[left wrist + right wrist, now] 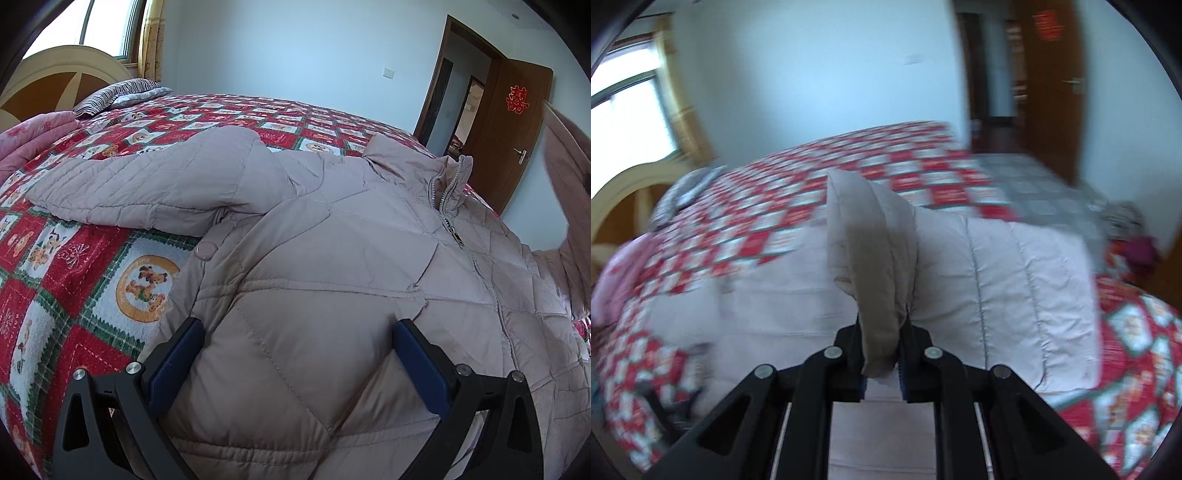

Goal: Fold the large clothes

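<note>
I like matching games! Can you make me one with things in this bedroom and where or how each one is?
Things:
1. left tongs
2. right tongs
3. striped pillow
4. door

States:
A. brown, swung open
B. shut on the jacket sleeve
C. at the headboard
D. wide open over the puffy jacket

Pairs: 1-D, 2-B, 3-C, 4-A

Bright daylight, pouring in from the window (pixel 107 27) at upper left, blown out to pure white. Soft shadows only, no harsh glare elsewhere. Sharp and clean on the left wrist view; heavily motion-smeared on the right, especially the bedspread (pixel 894 162) and door (pixel 1052 74). Strong fisheye bending, dark vignetted corners on both.
</note>
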Motion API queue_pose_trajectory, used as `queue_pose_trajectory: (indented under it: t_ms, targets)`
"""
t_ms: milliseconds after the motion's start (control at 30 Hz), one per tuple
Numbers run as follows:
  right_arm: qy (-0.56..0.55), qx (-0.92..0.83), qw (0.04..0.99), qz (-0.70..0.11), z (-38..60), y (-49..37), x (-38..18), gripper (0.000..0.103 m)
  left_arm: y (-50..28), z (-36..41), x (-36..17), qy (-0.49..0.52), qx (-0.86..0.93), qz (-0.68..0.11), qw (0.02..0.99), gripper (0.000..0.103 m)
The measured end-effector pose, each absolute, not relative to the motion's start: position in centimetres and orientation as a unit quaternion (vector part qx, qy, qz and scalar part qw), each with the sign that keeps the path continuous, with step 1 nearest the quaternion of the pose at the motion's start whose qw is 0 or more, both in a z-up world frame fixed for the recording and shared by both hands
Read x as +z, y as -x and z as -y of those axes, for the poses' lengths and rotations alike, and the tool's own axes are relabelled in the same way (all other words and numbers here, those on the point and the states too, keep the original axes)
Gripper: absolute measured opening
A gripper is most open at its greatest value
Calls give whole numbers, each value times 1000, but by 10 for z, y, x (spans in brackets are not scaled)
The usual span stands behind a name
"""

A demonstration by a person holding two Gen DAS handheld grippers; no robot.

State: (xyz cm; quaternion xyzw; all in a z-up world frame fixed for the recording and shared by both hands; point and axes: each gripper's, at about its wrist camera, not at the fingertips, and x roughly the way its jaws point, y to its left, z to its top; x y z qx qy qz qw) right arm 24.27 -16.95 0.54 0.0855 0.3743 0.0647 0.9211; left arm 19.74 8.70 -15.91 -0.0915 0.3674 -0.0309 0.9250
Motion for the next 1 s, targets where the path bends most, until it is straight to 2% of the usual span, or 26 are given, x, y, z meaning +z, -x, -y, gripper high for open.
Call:
queue_pose_trajectory:
  t_ms: [167, 367, 433, 467, 500, 567, 600, 667, 733, 800, 867, 1000]
  targets:
    - [-69, 159, 895, -410, 78, -285, -37, 15, -197, -89, -159, 96, -34, -365, 925, 102]
    - [-81, 200, 860, -462, 49, -305, -109, 18, -195, -91, -159, 103, -39, -361, 926, 102]
    - [-112, 227, 840, -479, 51, -310, -130, 25, -195, -92, -159, 105, -41, -360, 926, 102]
    - [-132, 237, 832, -484, 52, -311, -135, 40, -195, -92, -159, 107, -43, -359, 926, 102]
    - [-155, 252, 824, -483, 57, -311, -136, 59, -195, -92, -160, 108, -44, -359, 926, 102]
    - [-198, 277, 812, -474, 61, -309, -130, 78, -195, -92, -160, 108, -45, -359, 926, 102]
    - [-208, 286, 809, -470, 62, -307, -124, 80, -195, -92, -160, 106, -44, -360, 926, 102]
    - [-209, 308, 813, -448, 65, -298, -104, 79, -195, -91, -160, 104, -42, -361, 926, 102]
    - [-180, 299, 840, -415, 77, -284, -79, 73, -196, -91, -159, 102, -41, -363, 925, 102]
    - [-122, 239, 884, -384, 101, -266, -54, 58, -198, -90, -159, 98, -38, -366, 925, 102]
    - [-75, 152, 915, -367, 136, -251, -43, 52, -199, -88, -159, 91, -34, -371, 924, 102]
    - [-93, 7, 921, -379, 218, -242, -55, 27, -196, -75, -144, 43, -16, -377, 925, 102]
